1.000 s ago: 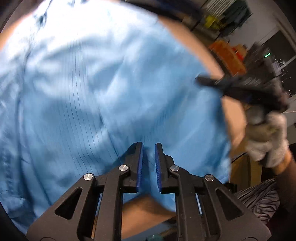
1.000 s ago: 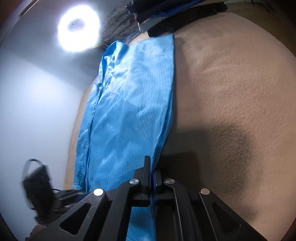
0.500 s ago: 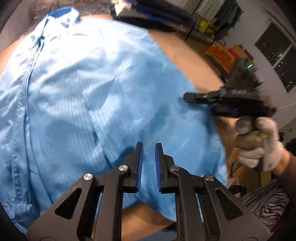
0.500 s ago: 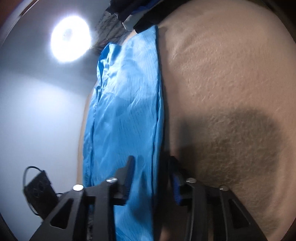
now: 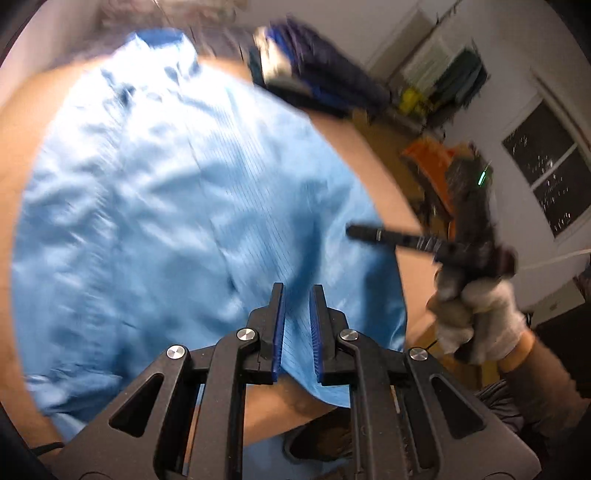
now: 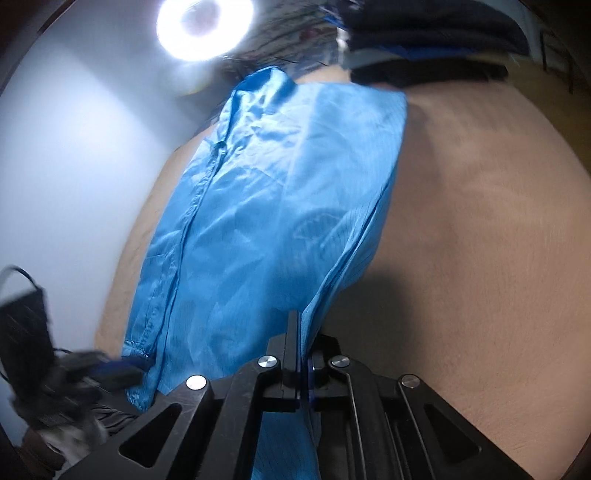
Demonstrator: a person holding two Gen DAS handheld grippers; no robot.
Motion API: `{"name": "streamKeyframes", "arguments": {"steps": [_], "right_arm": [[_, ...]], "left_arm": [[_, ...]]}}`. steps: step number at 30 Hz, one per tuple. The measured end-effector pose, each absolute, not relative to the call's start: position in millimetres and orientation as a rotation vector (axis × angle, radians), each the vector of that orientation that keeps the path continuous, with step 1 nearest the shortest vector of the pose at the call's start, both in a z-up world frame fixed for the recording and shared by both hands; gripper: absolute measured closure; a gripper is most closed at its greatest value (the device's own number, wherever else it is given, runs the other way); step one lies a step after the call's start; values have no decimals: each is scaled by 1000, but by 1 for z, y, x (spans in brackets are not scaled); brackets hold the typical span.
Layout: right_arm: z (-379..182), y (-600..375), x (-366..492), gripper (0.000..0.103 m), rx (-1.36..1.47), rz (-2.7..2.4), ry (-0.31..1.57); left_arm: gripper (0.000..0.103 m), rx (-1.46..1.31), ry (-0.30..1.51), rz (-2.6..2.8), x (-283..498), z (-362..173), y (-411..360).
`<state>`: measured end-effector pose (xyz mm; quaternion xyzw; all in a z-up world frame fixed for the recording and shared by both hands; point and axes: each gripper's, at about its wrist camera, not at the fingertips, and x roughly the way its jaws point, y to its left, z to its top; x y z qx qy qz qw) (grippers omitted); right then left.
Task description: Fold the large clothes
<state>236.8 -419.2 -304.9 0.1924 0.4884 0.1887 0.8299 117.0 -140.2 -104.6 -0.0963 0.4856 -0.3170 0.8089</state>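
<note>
A large light-blue pinstriped shirt [image 5: 177,206] lies spread on a tan surface [image 5: 391,206]; it also shows in the right wrist view [image 6: 266,221]. My left gripper [image 5: 296,295] hovers over the shirt's near hem, jaws a little apart, holding nothing. My right gripper [image 6: 300,325] is shut on the shirt's right edge and lifts it off the surface. It shows in the left wrist view [image 5: 369,234] at the shirt's right edge, held by a gloved hand [image 5: 480,317]. The left gripper shows at the lower left of the right wrist view [image 6: 122,373].
A stack of dark folded clothes [image 5: 317,85] lies at the far end of the surface, also in the right wrist view [image 6: 428,40]. A bright ring light [image 6: 205,26] hangs above. Orange bins [image 5: 432,158] and a window [image 5: 550,173] are at right.
The right gripper opened over the shirt's edge half a second ago and has shut on it again, raising the edge. The left gripper has pulled back and higher.
</note>
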Motion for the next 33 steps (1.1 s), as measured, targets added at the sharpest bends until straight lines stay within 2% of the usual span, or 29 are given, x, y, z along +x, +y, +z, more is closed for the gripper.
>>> {"name": "streamKeyframes", "arguments": {"steps": [6,14,23,28,31,33], "right_arm": [[-282,-384,239,103,254,401,1004],[-264,-304,246,103,57,490,981],[-299,-200,254,103,-183,576,1055],[-332,-185,256,103,-246,570,1117],[-331,-192,257,94,-190,615,1130],[-322,-202,256,71,-115,659,1145]], "left_arm": [[92,-337,917,-553,125,-68,-54],[92,-516,885,-442,140,-70,23],[92,-560,871,-405,139,-68,54],[92,-561,864,-401,138,-63,58],[92,-560,866,-402,139,-64,58],[92,-561,867,-401,139,-64,58]]}}
